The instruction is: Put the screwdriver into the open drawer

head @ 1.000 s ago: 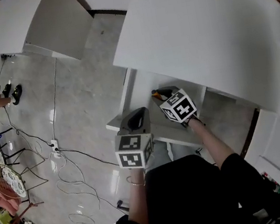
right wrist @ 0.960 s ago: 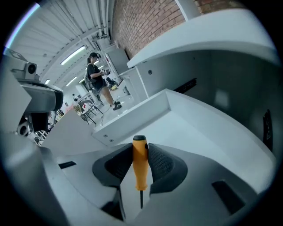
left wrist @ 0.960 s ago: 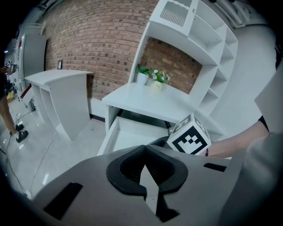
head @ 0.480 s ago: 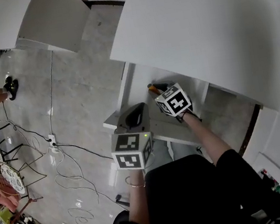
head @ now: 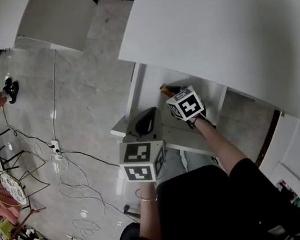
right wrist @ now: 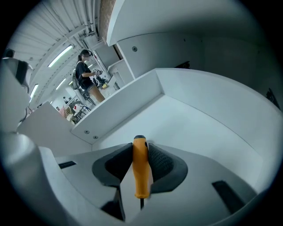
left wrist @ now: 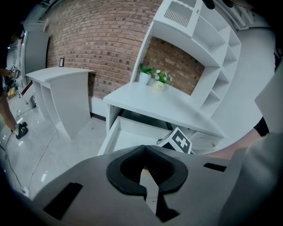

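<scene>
The screwdriver's orange handle point(right wrist: 140, 170) stands upright between the jaws of my right gripper point(right wrist: 140, 154), which is shut on it. In the head view the right gripper point(head: 169, 91) reaches down into the open white drawer point(head: 135, 99) under the desk, with the orange tip point(head: 163, 90) showing ahead of its marker cube. The drawer's bare floor point(right wrist: 190, 123) lies just below the handle. My left gripper point(head: 145, 124) hovers over the drawer's front edge, jaws together with nothing between them point(left wrist: 146, 170). From there the drawer point(left wrist: 128, 132) and the right gripper's cube point(left wrist: 177, 141) are seen.
The white desk top point(head: 215, 31) overhangs the drawer's back. Potted plants point(left wrist: 152, 77) and a shelf unit point(left wrist: 208, 39) stand on it. A second white desk point(head: 37, 21) is at left. Cables point(head: 65, 159) trail over the floor. A person point(right wrist: 84, 70) stands far off.
My right gripper has sunk lower into the drawer with the screwdriver still held. The left gripper has stayed where it was.
</scene>
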Demonstrator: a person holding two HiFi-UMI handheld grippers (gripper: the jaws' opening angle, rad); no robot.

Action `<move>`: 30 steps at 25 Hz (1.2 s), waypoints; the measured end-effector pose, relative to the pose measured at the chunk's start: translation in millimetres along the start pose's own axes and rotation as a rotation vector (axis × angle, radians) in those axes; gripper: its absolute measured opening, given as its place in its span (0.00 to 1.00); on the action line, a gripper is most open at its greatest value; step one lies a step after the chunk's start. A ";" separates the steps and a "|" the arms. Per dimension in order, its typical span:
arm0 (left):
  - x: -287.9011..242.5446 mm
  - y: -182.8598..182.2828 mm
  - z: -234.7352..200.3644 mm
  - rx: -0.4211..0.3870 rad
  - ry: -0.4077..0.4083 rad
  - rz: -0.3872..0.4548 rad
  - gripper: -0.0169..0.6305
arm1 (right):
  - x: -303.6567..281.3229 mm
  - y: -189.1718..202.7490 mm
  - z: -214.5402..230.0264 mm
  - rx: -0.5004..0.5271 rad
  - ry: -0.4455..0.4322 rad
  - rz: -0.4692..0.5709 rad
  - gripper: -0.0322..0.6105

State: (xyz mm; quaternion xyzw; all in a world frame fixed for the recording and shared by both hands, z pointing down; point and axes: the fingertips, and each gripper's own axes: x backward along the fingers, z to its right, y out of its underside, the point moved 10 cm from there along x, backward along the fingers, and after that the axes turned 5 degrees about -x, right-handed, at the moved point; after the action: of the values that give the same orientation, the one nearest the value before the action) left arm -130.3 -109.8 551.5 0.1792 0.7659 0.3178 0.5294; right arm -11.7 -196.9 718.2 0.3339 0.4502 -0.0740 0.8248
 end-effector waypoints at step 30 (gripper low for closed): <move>18.1 -9.6 0.3 -0.009 -0.003 0.045 0.04 | 44.6 -8.3 -18.1 -0.034 0.011 0.107 0.17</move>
State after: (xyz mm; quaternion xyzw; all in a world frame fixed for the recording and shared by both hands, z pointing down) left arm -136.3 -105.7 532.3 0.1944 0.7595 0.3331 0.5239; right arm -1.8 -184.2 672.2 0.3439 0.4373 -0.0207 0.8307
